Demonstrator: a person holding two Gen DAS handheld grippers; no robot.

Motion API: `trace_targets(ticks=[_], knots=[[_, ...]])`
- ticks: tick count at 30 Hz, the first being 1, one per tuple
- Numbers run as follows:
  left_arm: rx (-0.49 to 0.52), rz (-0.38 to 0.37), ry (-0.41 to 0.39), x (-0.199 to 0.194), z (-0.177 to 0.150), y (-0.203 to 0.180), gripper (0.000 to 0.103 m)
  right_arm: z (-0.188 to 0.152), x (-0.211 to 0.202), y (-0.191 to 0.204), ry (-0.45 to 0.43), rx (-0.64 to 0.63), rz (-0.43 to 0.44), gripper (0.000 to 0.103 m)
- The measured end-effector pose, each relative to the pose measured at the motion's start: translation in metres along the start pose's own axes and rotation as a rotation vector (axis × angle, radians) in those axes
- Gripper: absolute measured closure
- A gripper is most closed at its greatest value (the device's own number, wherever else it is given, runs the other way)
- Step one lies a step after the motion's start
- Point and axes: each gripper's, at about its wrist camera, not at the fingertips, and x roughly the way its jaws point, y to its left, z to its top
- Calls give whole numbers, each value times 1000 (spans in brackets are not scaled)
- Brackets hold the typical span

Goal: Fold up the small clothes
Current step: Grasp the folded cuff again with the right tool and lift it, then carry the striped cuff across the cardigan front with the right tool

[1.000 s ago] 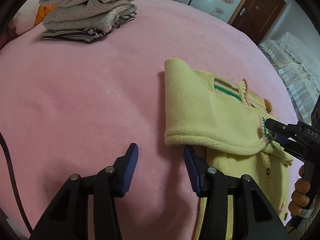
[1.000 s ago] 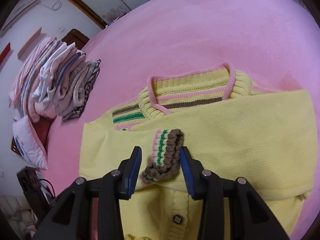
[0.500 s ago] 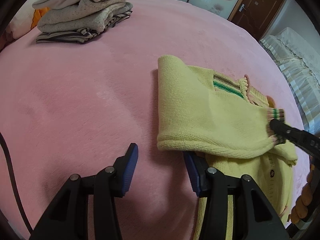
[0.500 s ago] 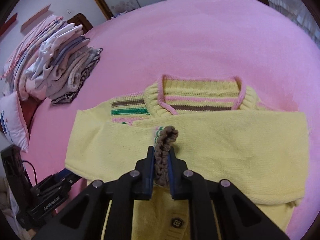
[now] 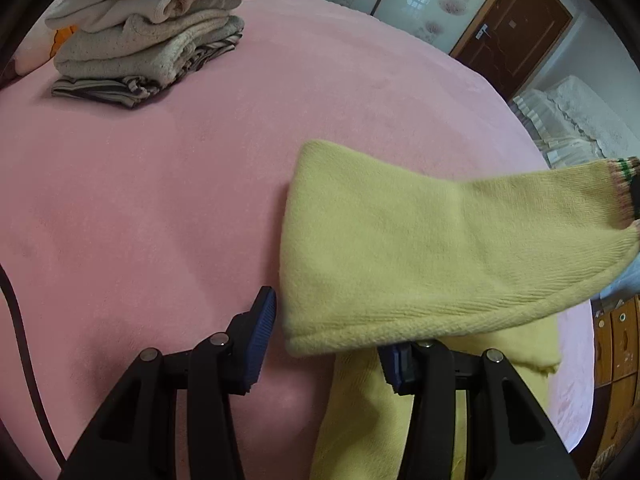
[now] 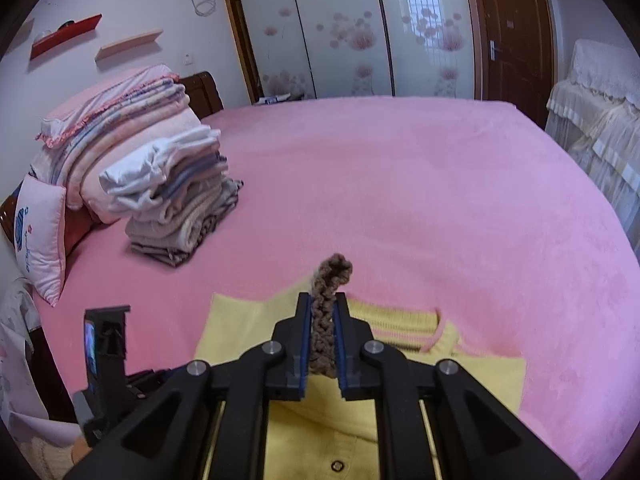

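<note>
On the pink bed cover sits the yellow cardigan, body flat, with one sleeve lifted up off it. Right gripper has just squeezed its jaws together and they're clamped tight on the brown-edged cuff. Left gripper has its jaws apart, nothing pinched, right finger tucked under the sleeve's fold. Stack of folded clothes is well off by the pillows.

Right claw at lower centre of its view, jaws just closed tight and pressing on a brown knitted cuff, pointing forward and down, left claw at lower centre of its own view, jaws parted, angled steeply downward
</note>
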Motion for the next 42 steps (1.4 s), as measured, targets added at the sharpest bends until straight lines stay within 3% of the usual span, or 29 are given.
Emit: trace_targets(ticks=[7,19,29,38,42], knots=[[-3,22,-11,-2,3,0,57,14,-26,-5,-72,-2,-32,94],[26,13,49,6,-7,-7,55,-51,-3,-74,86,39,-151,94],[71,31,77,10,-21,-13,55,-108,27,-119,187,162,-141,94],[142,65,99,13,-26,-20,55,-118,30,-129,161,132,-189,95],[166,86,110,10,-26,-19,55,-118,40,-132,189,113,-211,95]])
